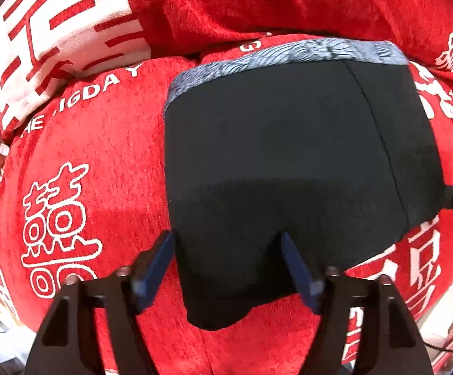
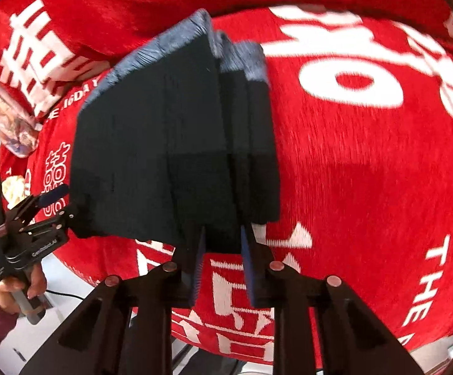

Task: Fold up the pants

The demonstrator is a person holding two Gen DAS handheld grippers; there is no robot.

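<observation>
A red plush blanket with white printed characters (image 1: 107,156) covers the whole surface ahead of both tongs and runs past the frame on every side; its near edge drops off just below the left tongs (image 1: 228,240), where a pale floor strip shows, and beyond the far side the blanket rises in a bunched fold. To the right of the right tongs (image 2: 223,234) the blanket lies bare and flat with nothing on it. The black shorts with a grey patterned waistband (image 1: 289,156) lie folded on the blanket directly ahead of the left tongs, waistband at the far end, lower hem between the blue pads (image 1: 159,262). The left tongs stand wide apart, straddling that hem without closing on it. In the right wrist view the shorts (image 2: 151,143) have a side panel lifted off the blanket, its layers fanned, and the right tongs are drawn narrow, pinching the lower corner of that raised panel.
</observation>
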